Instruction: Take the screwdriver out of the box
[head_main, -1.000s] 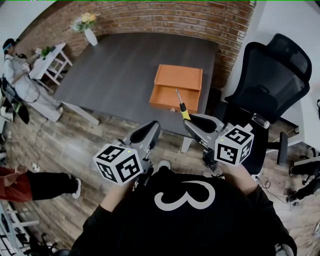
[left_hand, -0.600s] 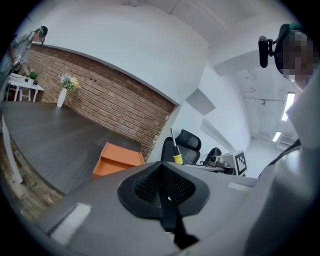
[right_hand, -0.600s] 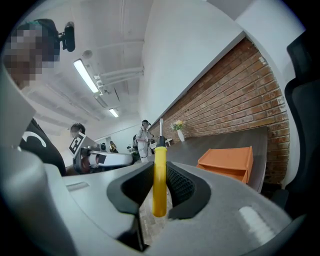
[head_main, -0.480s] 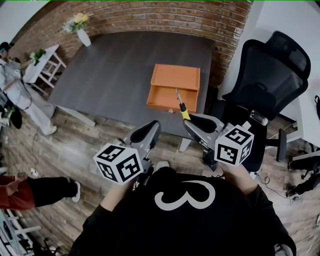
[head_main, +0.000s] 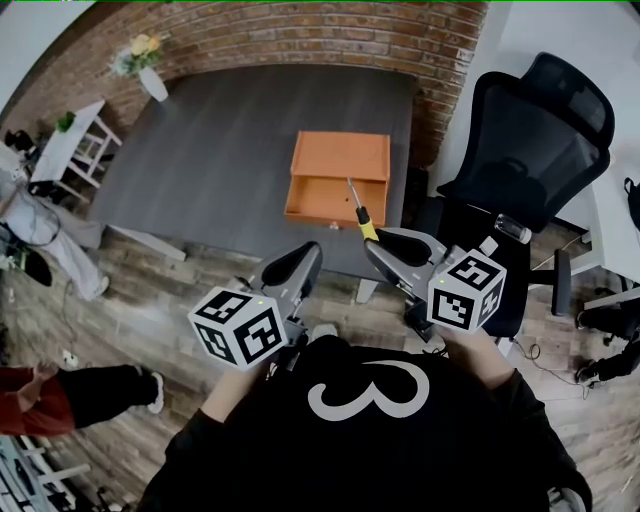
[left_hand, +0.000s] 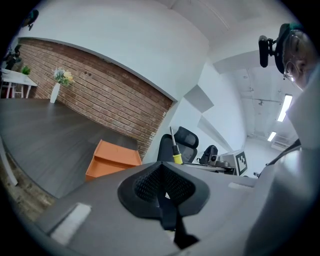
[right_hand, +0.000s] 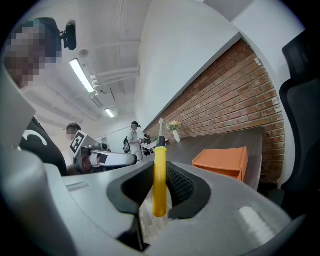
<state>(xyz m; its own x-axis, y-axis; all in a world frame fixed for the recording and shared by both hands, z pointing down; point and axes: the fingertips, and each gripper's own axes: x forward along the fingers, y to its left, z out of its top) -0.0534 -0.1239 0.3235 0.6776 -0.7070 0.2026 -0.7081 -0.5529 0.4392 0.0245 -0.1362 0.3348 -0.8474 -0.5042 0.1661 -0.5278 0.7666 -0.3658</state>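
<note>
Right gripper (head_main: 383, 243) pinched the yellow-handled screwdriver (right_hand: 159, 176) by its handle, shaft upright. The tool was outside the orange box (head_main: 338, 175), which sat on the grey table (head_main: 230, 140). Left gripper (left_hand: 164, 187) had its jaws pressed together, nothing between them.

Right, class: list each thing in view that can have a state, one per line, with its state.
Screwdriver: out of the box, upright, gripped by its yellow handle.
Right gripper: shut on the screwdriver.
Left gripper: shut, nothing between its jaws.
Orange box: open, resting on the table.
</note>
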